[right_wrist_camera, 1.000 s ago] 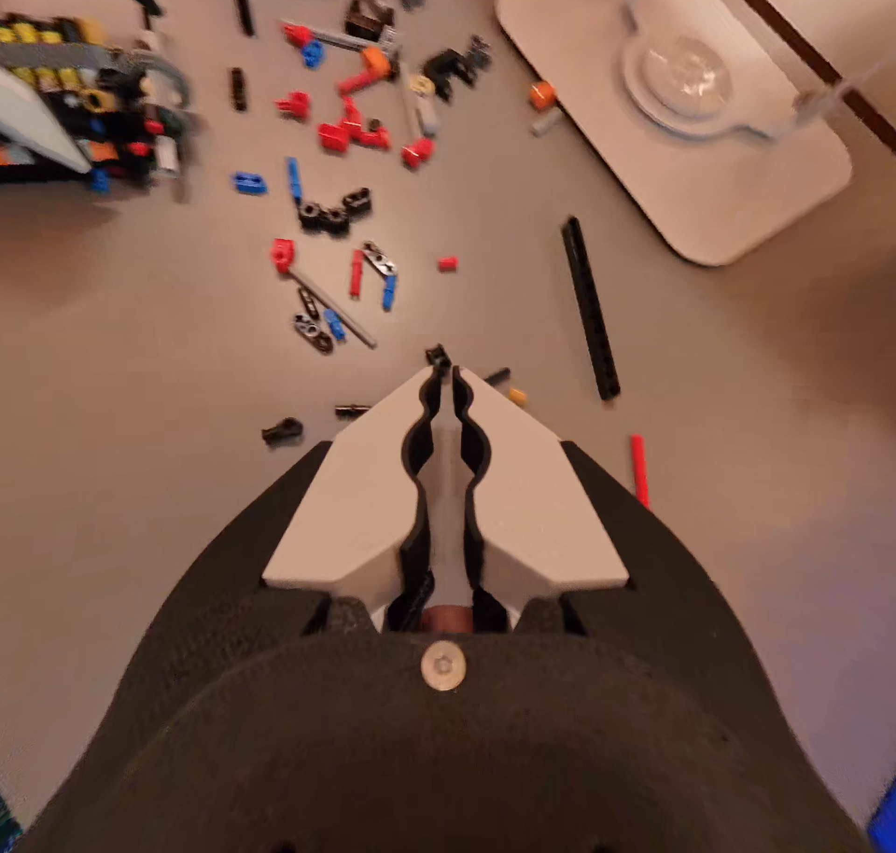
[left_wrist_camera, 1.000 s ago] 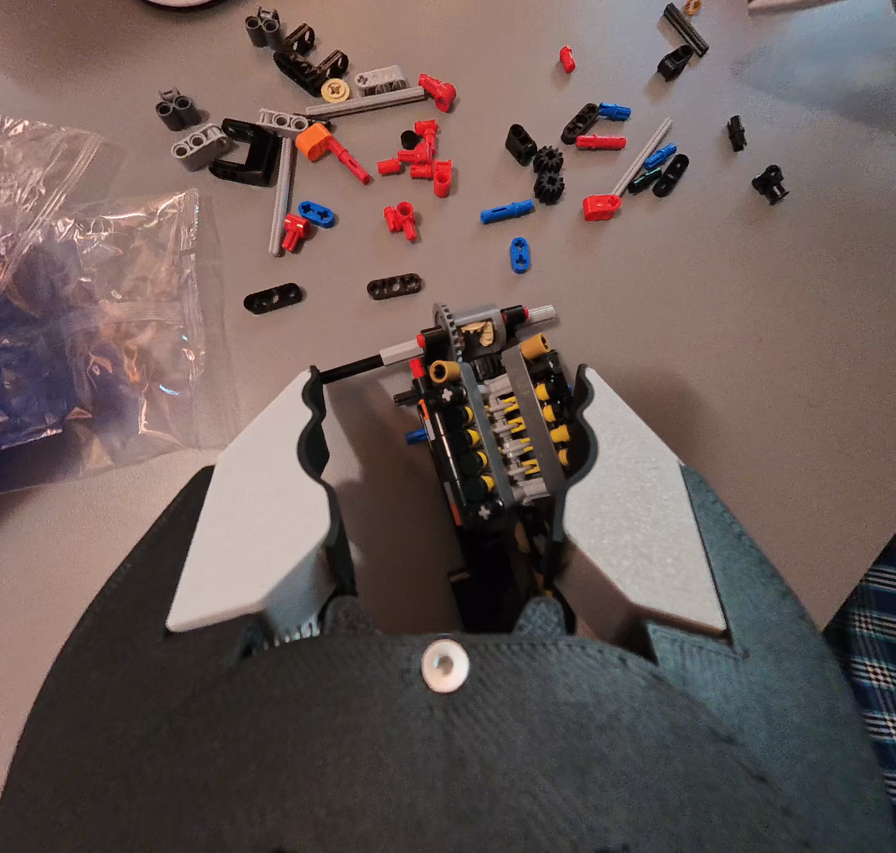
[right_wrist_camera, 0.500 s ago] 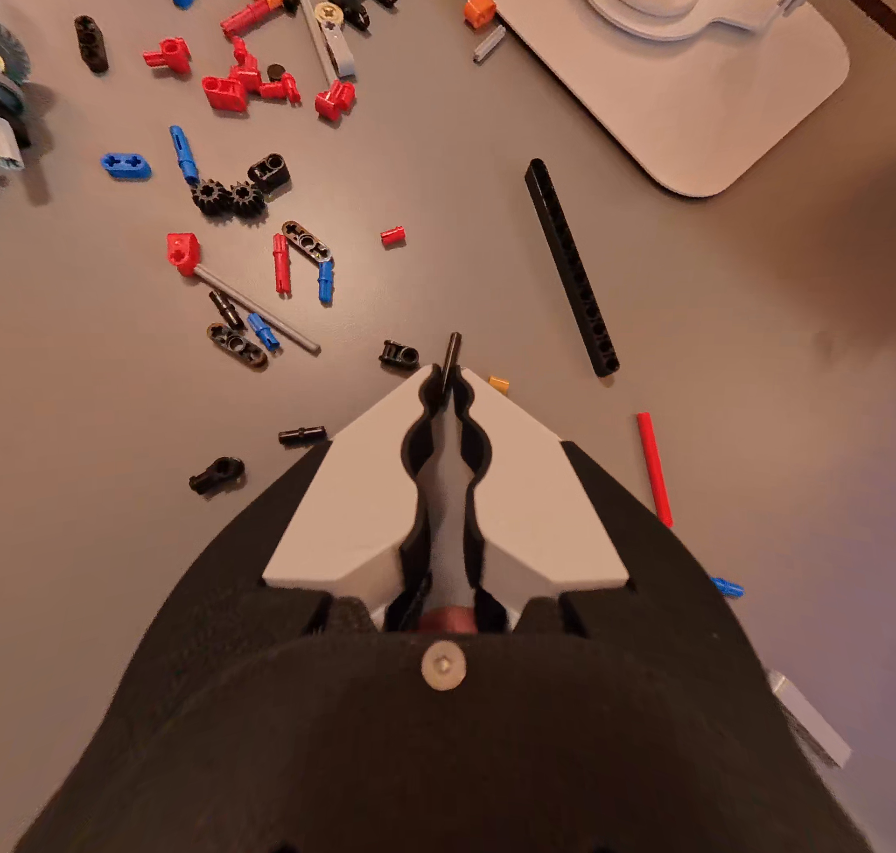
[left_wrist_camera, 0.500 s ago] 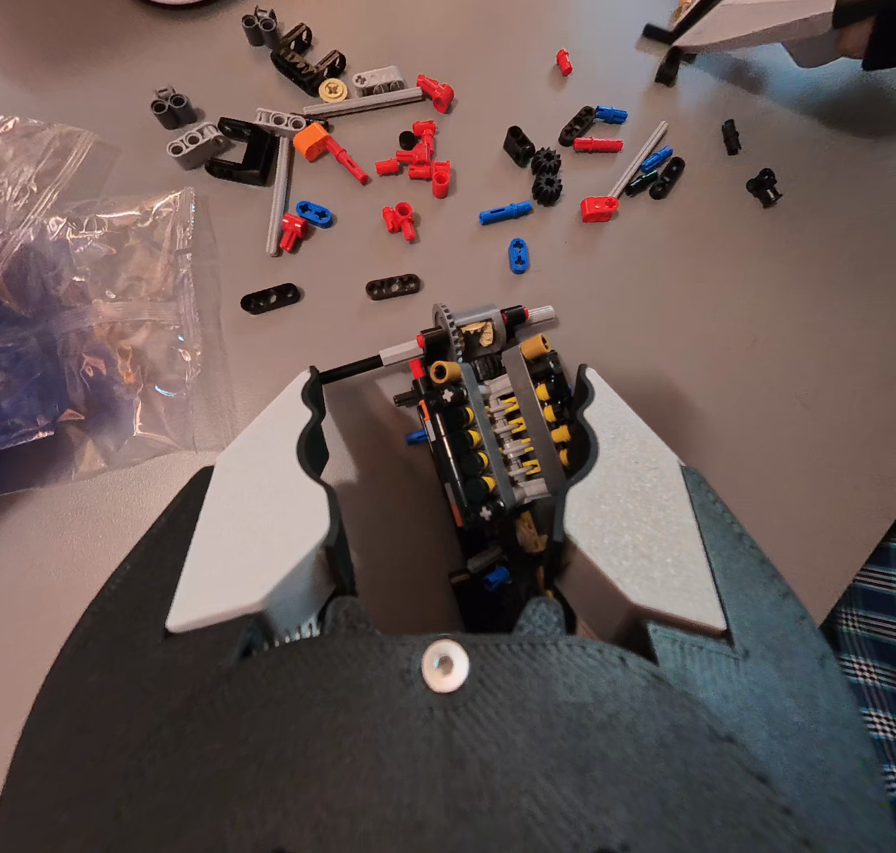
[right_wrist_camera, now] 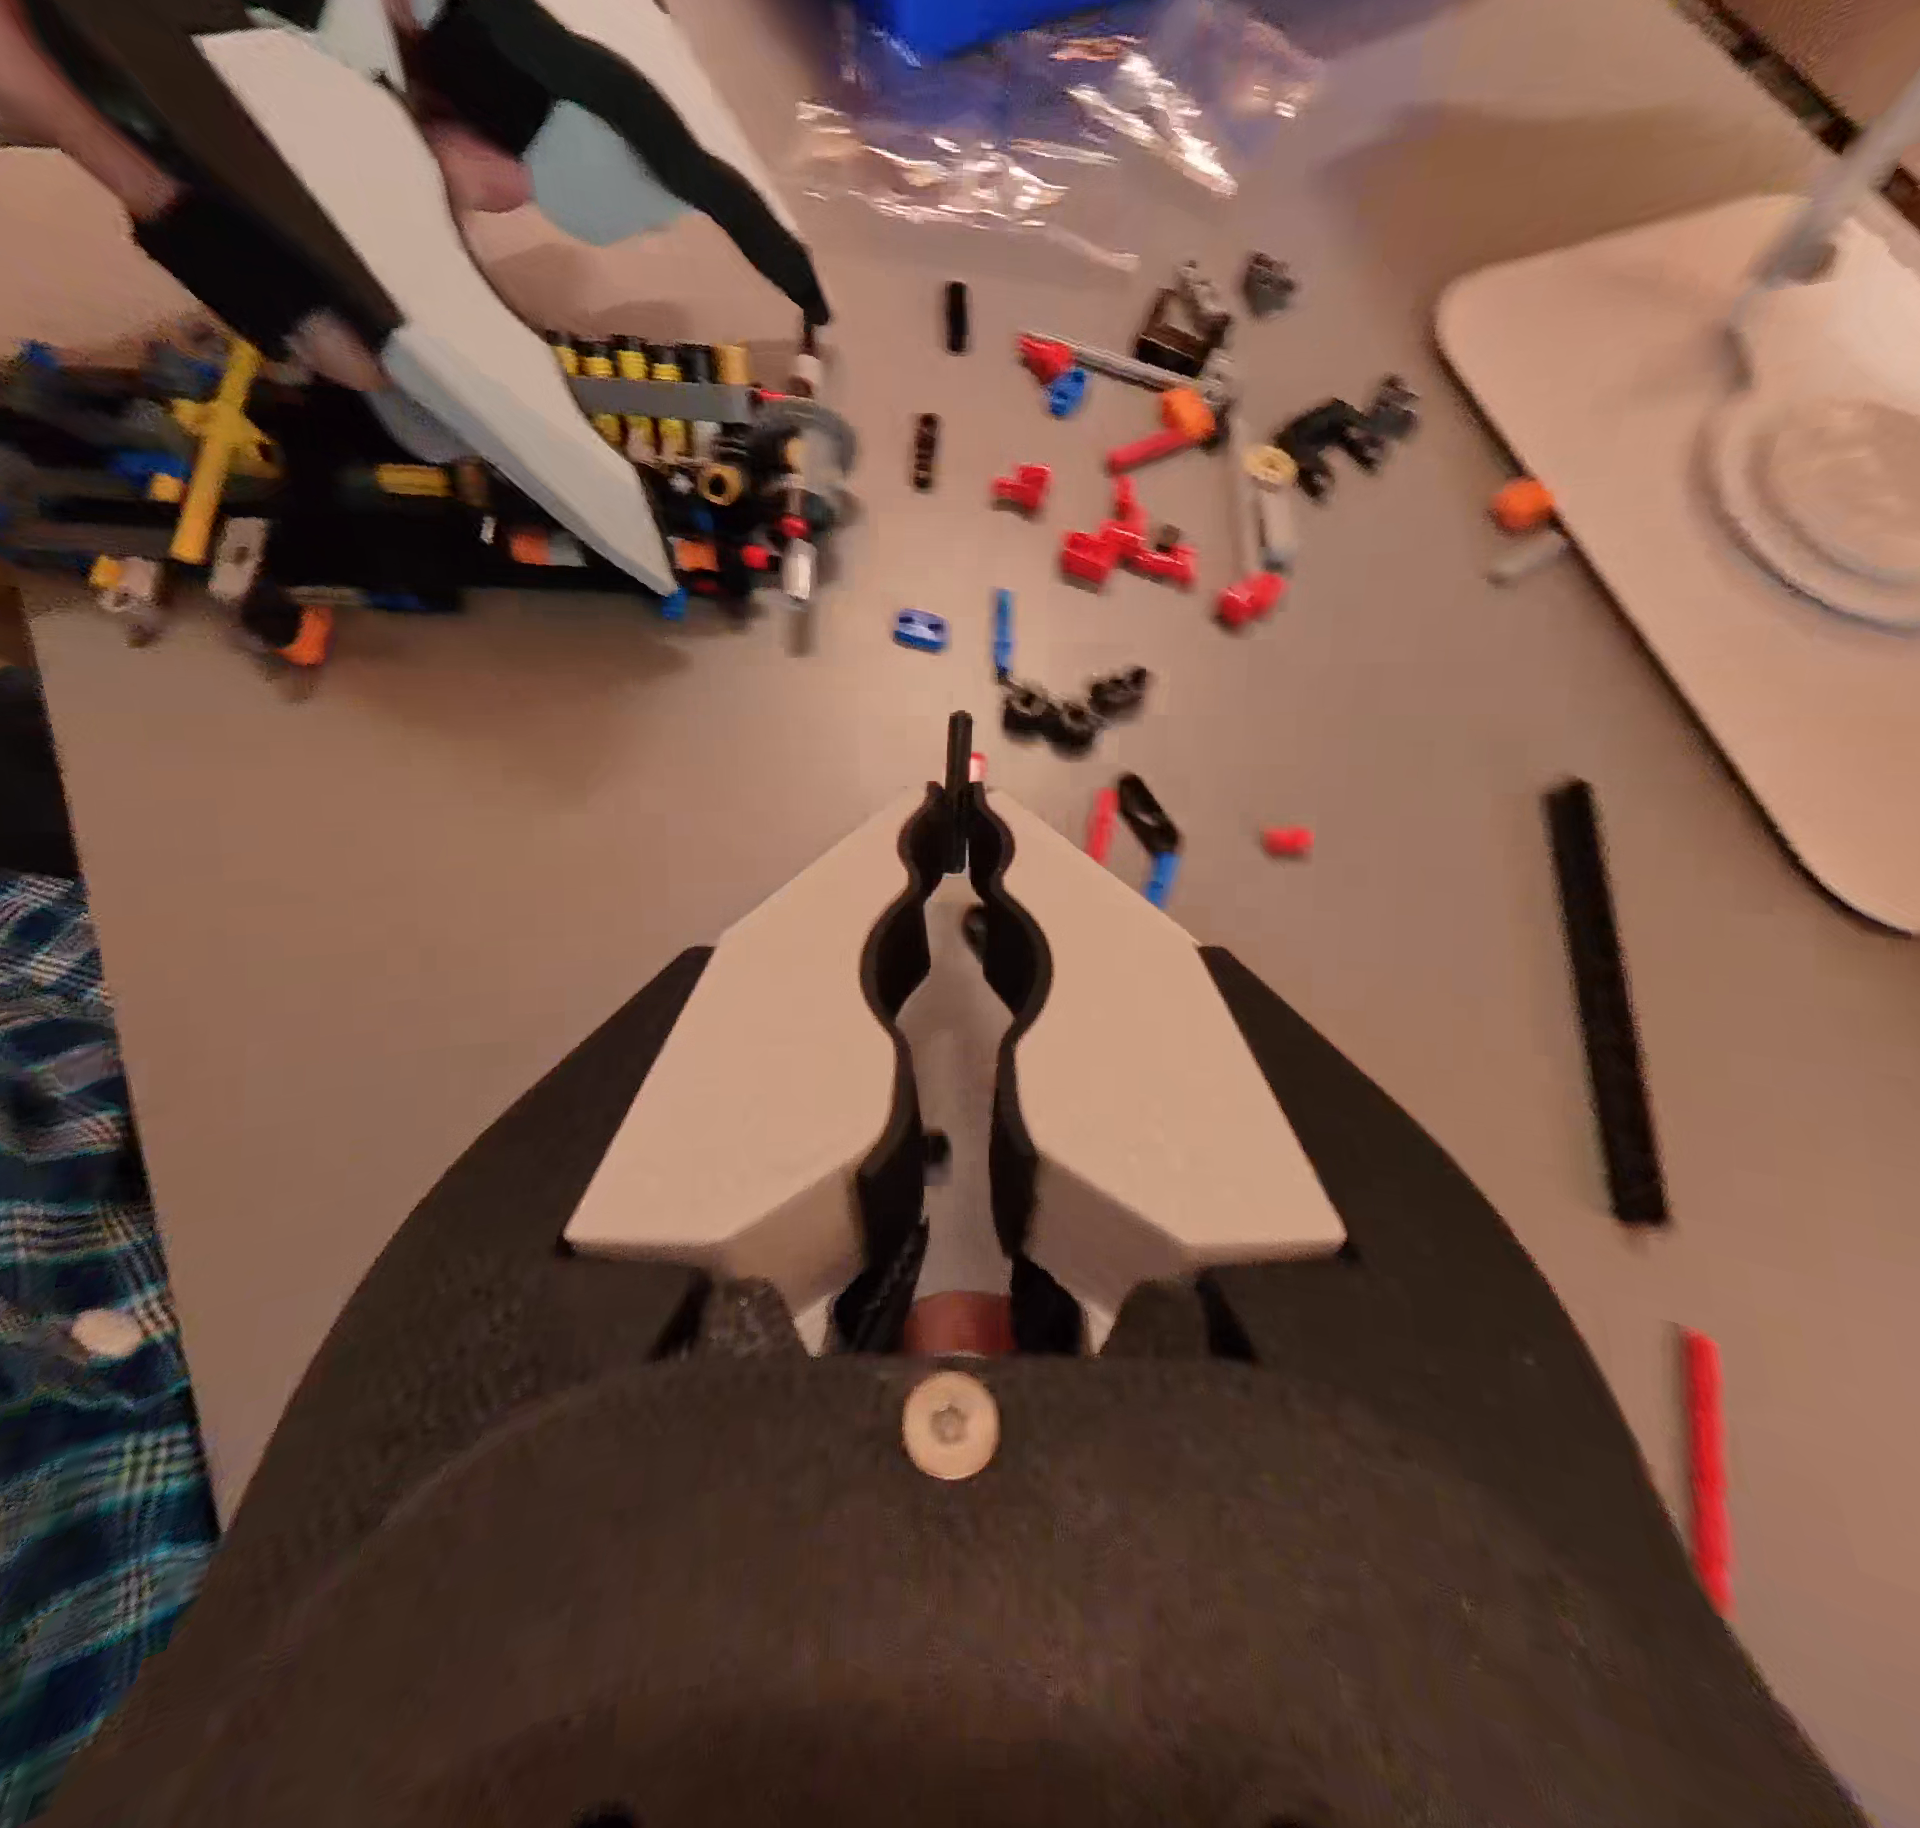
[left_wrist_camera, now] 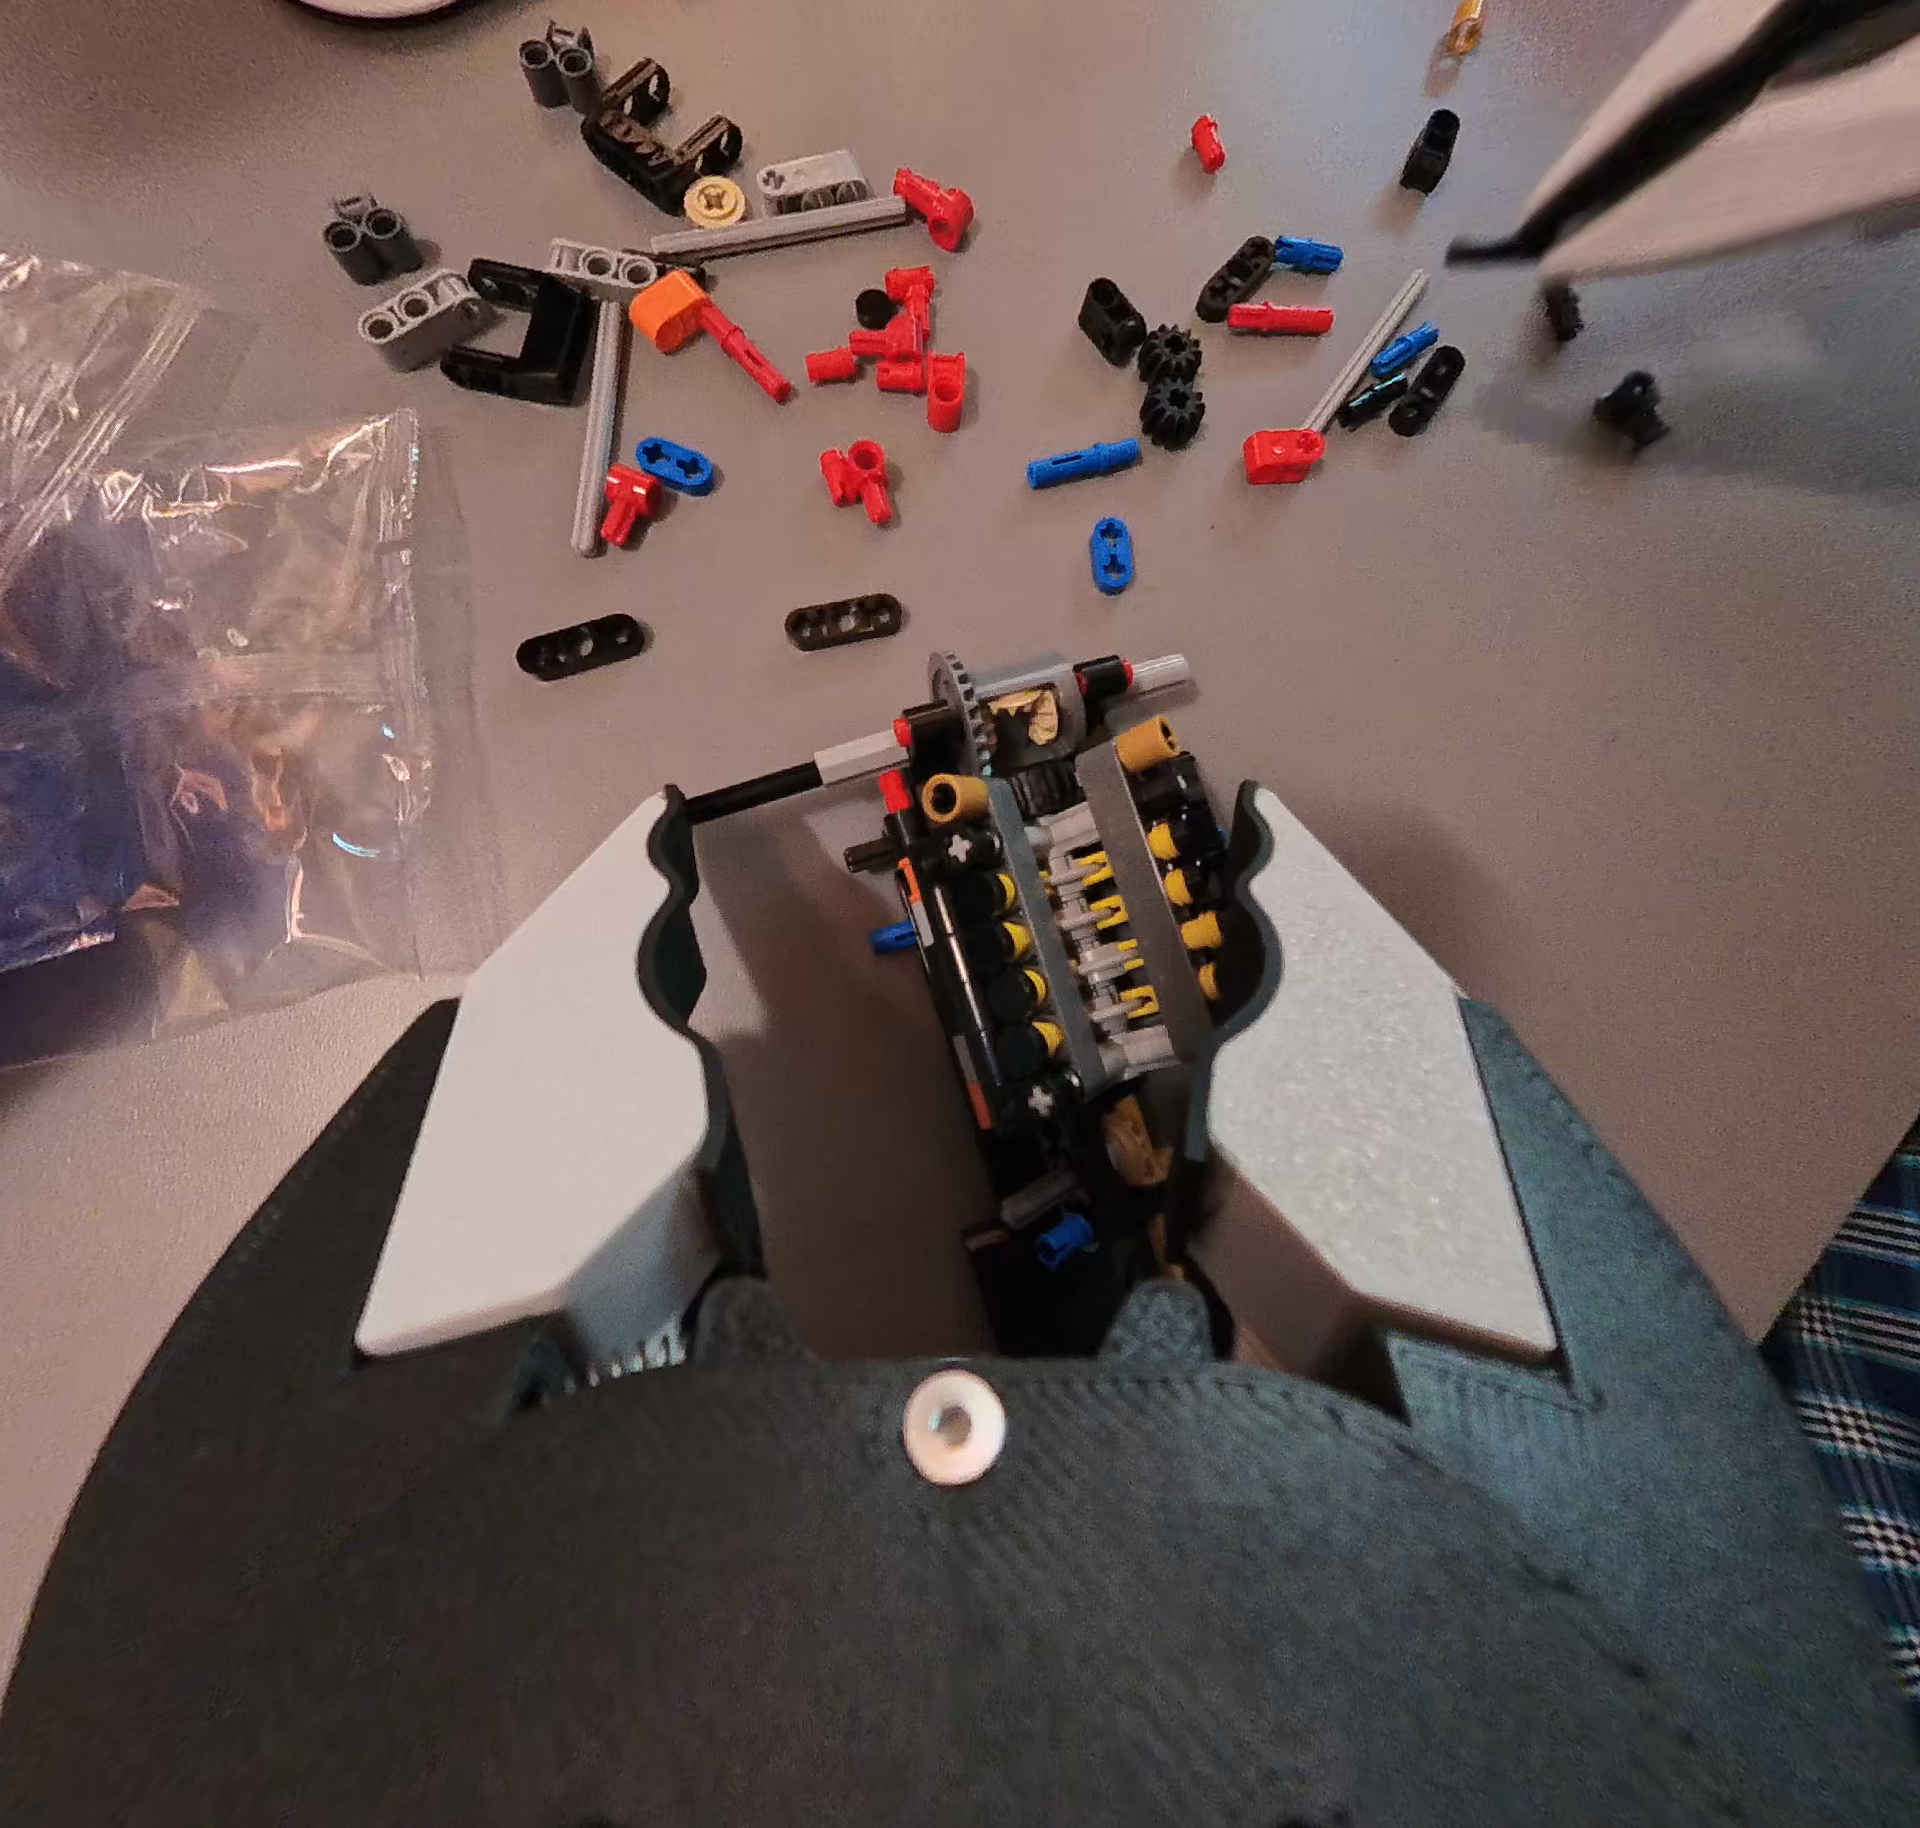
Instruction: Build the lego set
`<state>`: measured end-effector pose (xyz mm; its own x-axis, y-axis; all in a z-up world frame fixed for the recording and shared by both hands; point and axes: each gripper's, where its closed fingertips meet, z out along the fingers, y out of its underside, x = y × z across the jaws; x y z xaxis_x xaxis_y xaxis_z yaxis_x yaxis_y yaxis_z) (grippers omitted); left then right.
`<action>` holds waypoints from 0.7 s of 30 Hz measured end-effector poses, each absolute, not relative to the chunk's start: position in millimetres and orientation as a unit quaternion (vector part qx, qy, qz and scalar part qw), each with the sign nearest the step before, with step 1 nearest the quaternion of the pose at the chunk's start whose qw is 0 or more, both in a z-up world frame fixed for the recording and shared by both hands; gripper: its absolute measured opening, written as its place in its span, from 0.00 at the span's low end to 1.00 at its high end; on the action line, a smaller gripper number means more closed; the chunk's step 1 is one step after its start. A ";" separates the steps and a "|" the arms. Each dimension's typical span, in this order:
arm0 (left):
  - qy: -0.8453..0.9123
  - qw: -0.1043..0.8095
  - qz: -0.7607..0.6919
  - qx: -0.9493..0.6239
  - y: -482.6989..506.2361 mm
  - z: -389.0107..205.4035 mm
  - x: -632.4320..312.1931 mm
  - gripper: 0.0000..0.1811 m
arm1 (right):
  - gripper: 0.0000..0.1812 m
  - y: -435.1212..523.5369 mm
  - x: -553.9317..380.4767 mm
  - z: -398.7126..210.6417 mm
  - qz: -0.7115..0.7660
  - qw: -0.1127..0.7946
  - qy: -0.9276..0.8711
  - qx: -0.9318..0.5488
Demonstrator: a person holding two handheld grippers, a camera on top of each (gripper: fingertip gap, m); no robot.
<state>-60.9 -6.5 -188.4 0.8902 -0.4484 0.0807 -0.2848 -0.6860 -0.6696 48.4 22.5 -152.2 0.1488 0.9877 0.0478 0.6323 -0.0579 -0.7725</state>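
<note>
Right gripper, now lifting clear of the table with a thin black pin pinched at its tips, swinging toward the engine assembly: next piece judged ready for fitting. Left gripper standing wide, right finger touching the assembly, left finger apart. Motion blur obscuring the right wrist view; pin type and assembly's rear unclear
</note>
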 end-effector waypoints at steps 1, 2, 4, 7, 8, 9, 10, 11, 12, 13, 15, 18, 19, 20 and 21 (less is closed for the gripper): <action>0.201 0.342 -0.120 -0.910 -6.5 -188.5 -60.8 0.55 | 0.00 15.5 39.4 -156.0 0.272 0.331 -0.603 -0.672; 0.201 0.342 -0.121 -0.910 -6.6 -188.5 -60.8 0.55 | 0.00 8.5 31.2 -161.0 0.280 0.323 -0.612 -0.666; 0.200 0.342 -0.122 -0.910 -6.6 -188.5 -60.8 0.55 | 0.00 1.0 19.1 -172.5 0.280 0.312 -0.627 -0.656; 0.199 0.342 -0.128 -0.909 -6.6 -188.7 -60.8 0.55 | 0.00 -5.6 7.1 -181.0 0.288 0.302 -0.639 -0.646; 0.199 0.342 -0.129 -0.909 -6.5 -188.8 -60.8 0.55 | 0.00 -7.0 4.2 -181.2 0.292 0.302 -0.641 -0.643; 0.198 0.342 -0.131 -0.909 -6.6 -188.8 -60.7 0.55 | 0.00 -8.0 2.1 -181.3 0.295 0.300 -0.643 -0.641; 0.198 0.342 -0.132 -0.909 -6.6 -188.8 -60.8 0.55 | 0.00 -8.9 0.4 -181.6 0.297 0.297 -0.644 -0.639; 0.197 0.342 -0.134 -0.909 -6.6 -188.9 -60.7 0.55 | 0.00 -9.9 -1.2 -181.9 0.300 0.295 -0.646 -0.637; 0.197 0.342 -0.136 -0.909 -6.5 -189.0 -60.7 0.55 | 0.00 -10.1 -2.7 -181.8 0.301 0.295 -0.646 -0.636; 0.196 0.342 -0.138 -0.908 -6.5 -189.0 -60.8 0.55 | 0.00 -10.0 -3.6 -181.9 0.303 0.294 -0.645 -0.637; 0.195 0.343 -0.140 -0.908 -6.5 -189.0 -60.7 0.55 | 0.00 -9.8 -5.3 -182.0 0.305 0.294 -0.643 -0.637; 0.195 0.343 -0.140 -0.908 -6.4 -189.0 -60.9 0.55 | 0.00 -9.2 -5.6 -183.1 0.303 0.296 -0.643 -0.639; 0.195 0.342 -0.140 -0.908 -6.4 -189.0 -60.9 0.55 | 0.00 -8.5 -5.6 -182.8 0.301 0.297 -0.641 -0.640; 0.196 0.342 -0.139 -0.908 -6.4 -189.0 -60.9 0.55 | 0.00 -8.2 -5.5 -182.7 0.298 0.299 -0.641 -0.641; 0.196 0.342 -0.139 -0.909 -6.3 -189.0 -60.8 0.55 | 0.00 -7.8 -5.3 -182.9 0.294 0.300 -0.641 -0.642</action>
